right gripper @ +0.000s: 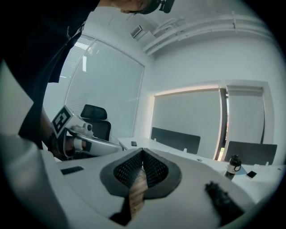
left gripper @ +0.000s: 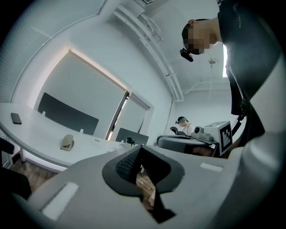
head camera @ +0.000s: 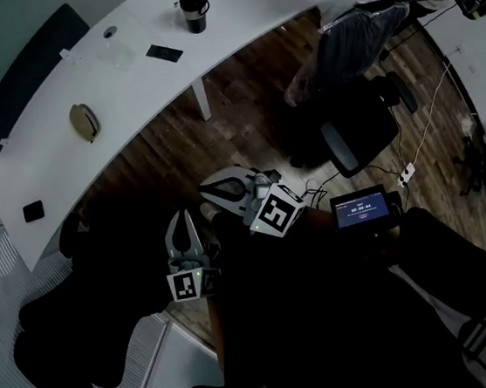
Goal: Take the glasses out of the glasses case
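Head view: the curved white counter (head camera: 124, 80) carries the glasses case (head camera: 85, 122) on its left part, a black cup (head camera: 193, 10) further right and a dark phone (head camera: 33, 211) near the left end; the left claw (head camera: 182, 218) and the right claw (head camera: 212, 192) hang side by side over the wooden floor (head camera: 243, 118), well apart from the case and off the counter; left gripper view: the claw is closed, pads together with nothing between them; the case lies on the counter ahead at the left, the phone further left; right gripper view: this claw is closed too and empty; the cup stands on the counter at the right, the left claw shows at the left
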Demonstrator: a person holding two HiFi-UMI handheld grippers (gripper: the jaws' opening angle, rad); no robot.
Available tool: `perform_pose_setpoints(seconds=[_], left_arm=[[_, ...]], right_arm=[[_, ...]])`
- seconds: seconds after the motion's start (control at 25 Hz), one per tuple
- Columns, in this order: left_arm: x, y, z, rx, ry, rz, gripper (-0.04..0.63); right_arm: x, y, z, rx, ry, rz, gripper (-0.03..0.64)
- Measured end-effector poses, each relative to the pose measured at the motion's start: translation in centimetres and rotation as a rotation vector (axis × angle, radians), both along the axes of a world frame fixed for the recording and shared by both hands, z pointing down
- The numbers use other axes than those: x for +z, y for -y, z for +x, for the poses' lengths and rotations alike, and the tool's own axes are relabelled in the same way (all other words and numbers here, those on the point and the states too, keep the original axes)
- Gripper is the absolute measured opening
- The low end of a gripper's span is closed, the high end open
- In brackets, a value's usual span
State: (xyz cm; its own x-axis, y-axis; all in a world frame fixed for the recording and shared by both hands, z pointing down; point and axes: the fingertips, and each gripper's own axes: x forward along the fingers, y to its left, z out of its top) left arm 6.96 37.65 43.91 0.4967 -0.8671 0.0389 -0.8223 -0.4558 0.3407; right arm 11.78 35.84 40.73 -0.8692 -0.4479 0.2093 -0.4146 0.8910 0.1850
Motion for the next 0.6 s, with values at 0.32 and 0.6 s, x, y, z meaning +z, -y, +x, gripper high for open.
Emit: perform_pose_setpoints(seconds=[0.32,0.6], left_arm=[[-0.1,3.7,-7.2,0.003,-0.020,0.017,0.008],[0.8,5.3,-14.1,-0.035,-0.034,0.004,0.008]], right_arm=[[0.4,2.4,-7.3,-0.030,-0.046,-0.006,0.008],[0.9,4.5,-13.6,-0.064,-0.083,-0.001,0.008]])
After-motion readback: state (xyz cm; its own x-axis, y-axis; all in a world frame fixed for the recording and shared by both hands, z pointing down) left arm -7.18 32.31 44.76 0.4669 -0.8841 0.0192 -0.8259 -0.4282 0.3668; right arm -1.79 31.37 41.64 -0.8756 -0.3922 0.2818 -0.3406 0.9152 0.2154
